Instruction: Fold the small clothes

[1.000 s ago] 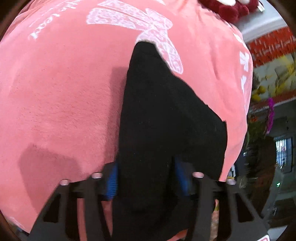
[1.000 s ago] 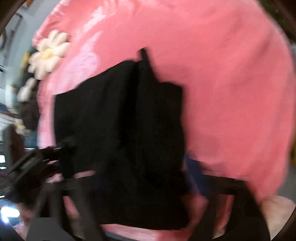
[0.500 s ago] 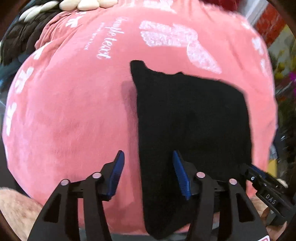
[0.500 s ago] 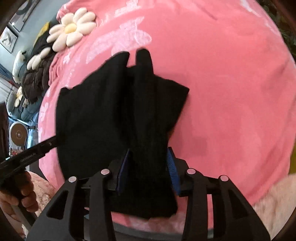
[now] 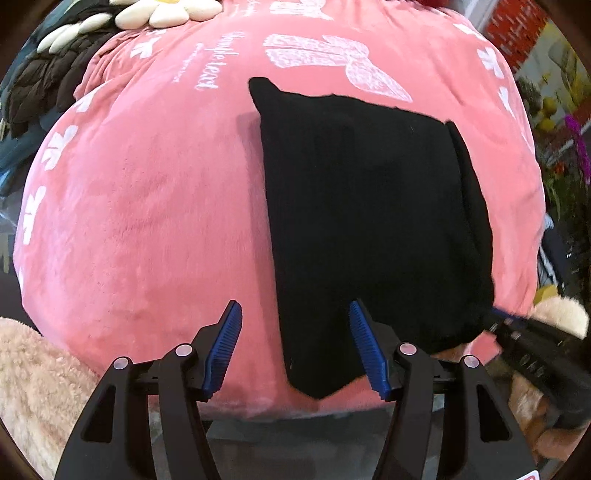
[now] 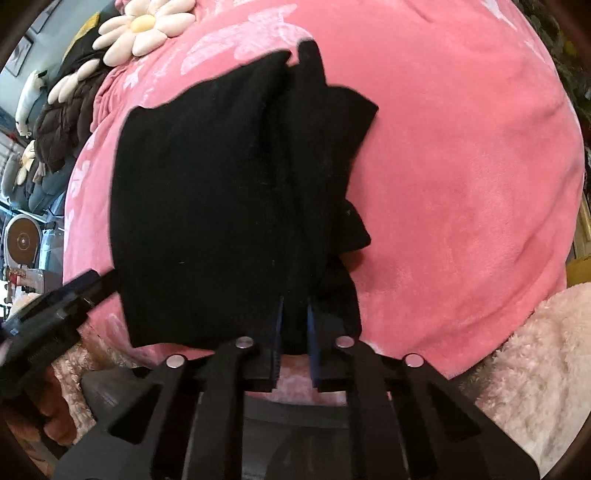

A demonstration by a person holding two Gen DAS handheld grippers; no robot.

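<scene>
Left wrist view: left gripper [image 5: 295, 345] jaws now spread, released black garment [image 5: 369, 206], centre-right on pink blanket [image 5: 147, 203].
Right wrist view: right gripper [image 6: 294, 341] jaws pinch its near edge.
Meaning: fold laid; likely smoothing remains.

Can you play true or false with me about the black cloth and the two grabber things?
1. The small black knit garment lies on a pink plush blanket. True.
2. The left gripper is squeezing the garment. False: its jaws stand wide open, with only one blue pad at the cloth's edge.
3. The right gripper is shut on the garment's near edge. True.
4. A white daisy-shaped cushion sits on top of the garment. False: it lies beyond the blanket's far edge, apart from the garment.
</scene>
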